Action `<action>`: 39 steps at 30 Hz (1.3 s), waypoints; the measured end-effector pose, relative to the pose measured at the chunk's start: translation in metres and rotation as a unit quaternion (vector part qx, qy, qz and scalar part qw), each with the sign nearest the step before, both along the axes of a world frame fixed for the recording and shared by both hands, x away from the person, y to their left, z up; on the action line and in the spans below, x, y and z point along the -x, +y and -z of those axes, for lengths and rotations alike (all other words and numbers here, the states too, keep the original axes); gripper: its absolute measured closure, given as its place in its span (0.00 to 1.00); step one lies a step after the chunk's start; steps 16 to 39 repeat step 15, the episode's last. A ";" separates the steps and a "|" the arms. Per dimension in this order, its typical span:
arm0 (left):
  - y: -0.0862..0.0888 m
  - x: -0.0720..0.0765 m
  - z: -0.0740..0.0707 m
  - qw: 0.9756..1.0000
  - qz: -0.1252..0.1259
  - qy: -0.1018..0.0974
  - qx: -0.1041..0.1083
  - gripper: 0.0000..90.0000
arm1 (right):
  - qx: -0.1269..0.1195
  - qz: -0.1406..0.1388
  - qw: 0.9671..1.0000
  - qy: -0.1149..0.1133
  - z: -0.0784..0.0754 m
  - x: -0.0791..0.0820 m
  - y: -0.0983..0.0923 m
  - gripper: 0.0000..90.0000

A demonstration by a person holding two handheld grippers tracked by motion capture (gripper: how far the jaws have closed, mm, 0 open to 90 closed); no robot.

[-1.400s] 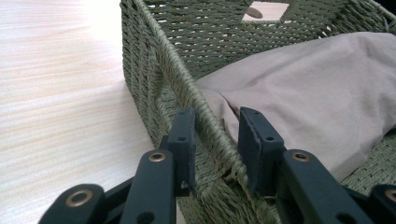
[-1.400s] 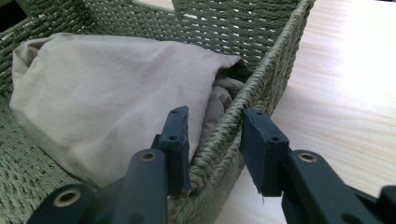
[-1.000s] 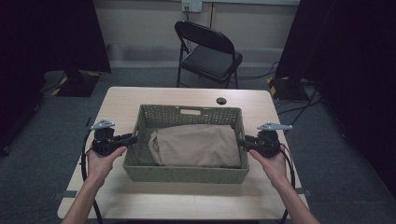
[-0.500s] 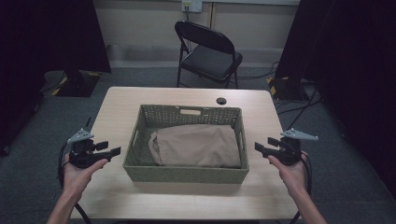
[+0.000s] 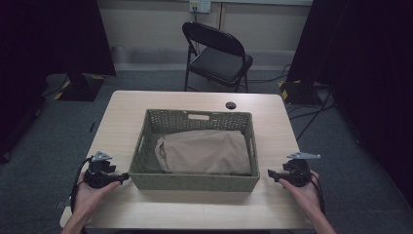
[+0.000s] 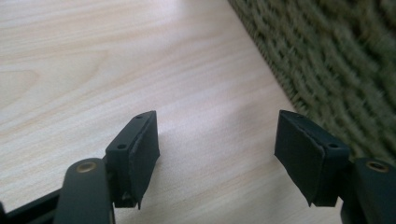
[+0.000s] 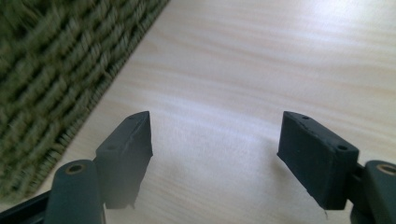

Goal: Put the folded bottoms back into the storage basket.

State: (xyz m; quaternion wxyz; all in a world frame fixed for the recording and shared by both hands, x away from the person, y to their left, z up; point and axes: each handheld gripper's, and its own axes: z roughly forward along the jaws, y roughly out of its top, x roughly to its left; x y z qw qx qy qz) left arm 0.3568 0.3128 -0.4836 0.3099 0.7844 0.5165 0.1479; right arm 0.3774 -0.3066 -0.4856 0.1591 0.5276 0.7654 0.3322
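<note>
Basket (image 5: 195, 181) sits mid-table (image 5: 122, 112), tan cloth (image 5: 204, 152) inside. We hold the left gripper (image 5: 124, 178) and right gripper (image 5: 271, 173) beside its ends, jaws just opened wide, apparently touching nothing.

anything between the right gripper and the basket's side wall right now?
Nothing: bare tabletop separates the open right gripper from the woven basket wall in the right gripper view; the high view shows the same gap.
</note>
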 end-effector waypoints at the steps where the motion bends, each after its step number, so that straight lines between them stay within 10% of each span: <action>1: -0.001 0.000 0.002 1.000 0.000 0.003 -0.005 0.33 | 0.010 -0.003 1.000 0.001 0.002 0.000 0.002 0.28; 7: -0.006 0.004 0.011 0.999 0.002 -0.034 -0.030 0.27 | 0.050 -0.012 0.999 -0.010 0.010 0.003 0.010 0.22; 11: -0.005 0.005 0.021 0.997 0.007 -0.076 -0.010 0.16 | 0.039 -0.009 0.998 -0.045 0.018 0.008 0.011 0.19; 39: -0.005 0.005 0.021 0.997 0.002 -0.078 -0.009 0.16 | 0.035 -0.010 0.997 -0.062 0.021 0.009 0.010 0.17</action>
